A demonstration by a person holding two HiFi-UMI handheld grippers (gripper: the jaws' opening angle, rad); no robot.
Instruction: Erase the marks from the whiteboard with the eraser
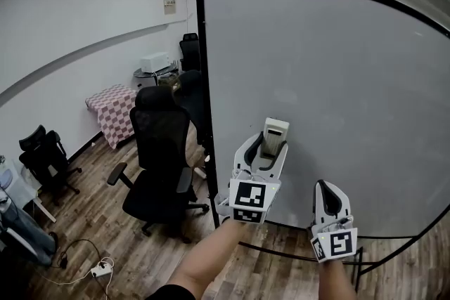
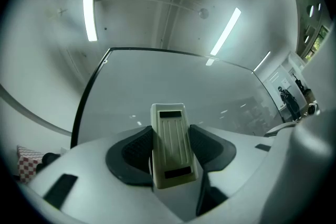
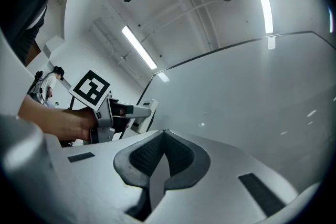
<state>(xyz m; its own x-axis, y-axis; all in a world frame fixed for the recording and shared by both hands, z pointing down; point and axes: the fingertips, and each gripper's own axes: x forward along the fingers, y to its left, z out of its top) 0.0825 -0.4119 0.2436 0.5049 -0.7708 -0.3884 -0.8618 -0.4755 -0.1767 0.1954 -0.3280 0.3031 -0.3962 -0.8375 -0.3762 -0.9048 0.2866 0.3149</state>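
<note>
Two grippers sat low in front of you: your right gripper point(image 3: 164, 135) had its jaws pressed together on nothing, while your left gripper point(image 1: 269, 146) pinched the pale eraser point(image 2: 171, 147) upright between its jaws, up against or just off the lower part of the whiteboard point(image 1: 337, 81); contact could not be told. No marks showed anywhere on that board, so the erasing looked done or nearly done, with perhaps only a last check left. Beyond its left edge stood a black office chair point(image 1: 160, 151).

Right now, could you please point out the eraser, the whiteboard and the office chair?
eraser point(image 2: 172, 145): left gripper view, ribbed back.
whiteboard point(image 1: 330, 95): head view, bare surface.
office chair point(image 1: 160, 131): head view, backrest.
</note>
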